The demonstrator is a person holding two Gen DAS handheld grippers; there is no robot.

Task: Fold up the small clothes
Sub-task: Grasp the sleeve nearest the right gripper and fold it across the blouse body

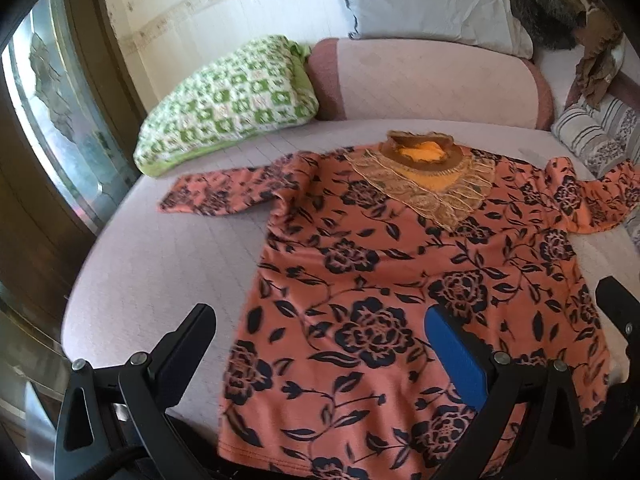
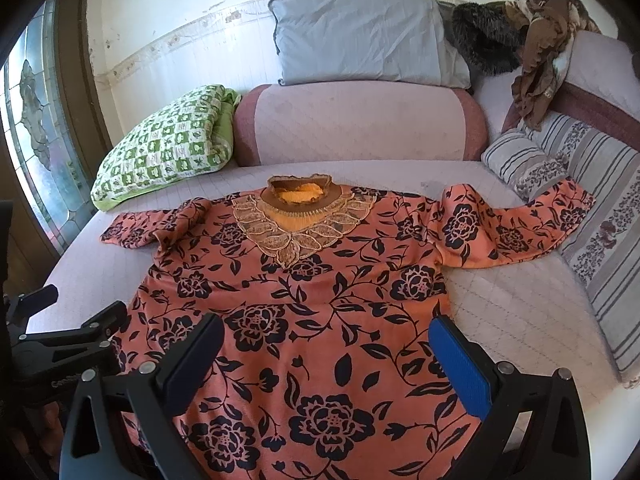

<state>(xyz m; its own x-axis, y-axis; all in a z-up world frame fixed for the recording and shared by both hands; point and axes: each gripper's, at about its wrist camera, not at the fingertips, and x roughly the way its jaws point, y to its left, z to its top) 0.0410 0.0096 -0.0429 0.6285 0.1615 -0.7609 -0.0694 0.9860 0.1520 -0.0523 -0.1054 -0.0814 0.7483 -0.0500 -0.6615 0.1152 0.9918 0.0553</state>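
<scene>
An orange top with black flowers and a lace collar (image 1: 400, 288) (image 2: 312, 304) lies flat, front up, on a pale bed (image 1: 152, 264) (image 2: 520, 312), both sleeves spread out sideways. My left gripper (image 1: 320, 344) is open and empty above the hem's left part. My right gripper (image 2: 324, 356) is open and empty above the hem's right part. The left gripper also shows at the left edge of the right wrist view (image 2: 68, 336); the right gripper's finger shows at the right edge of the left wrist view (image 1: 618, 304).
A green checked pillow (image 1: 228, 100) (image 2: 164, 140) lies at the back left. A pink bolster (image 2: 360, 124), a grey pillow (image 2: 360, 36) and striped cushions (image 2: 592, 208) line the back and right. Dark clothes (image 2: 532, 40) are piled at the back right. A window (image 2: 28, 120) is on the left.
</scene>
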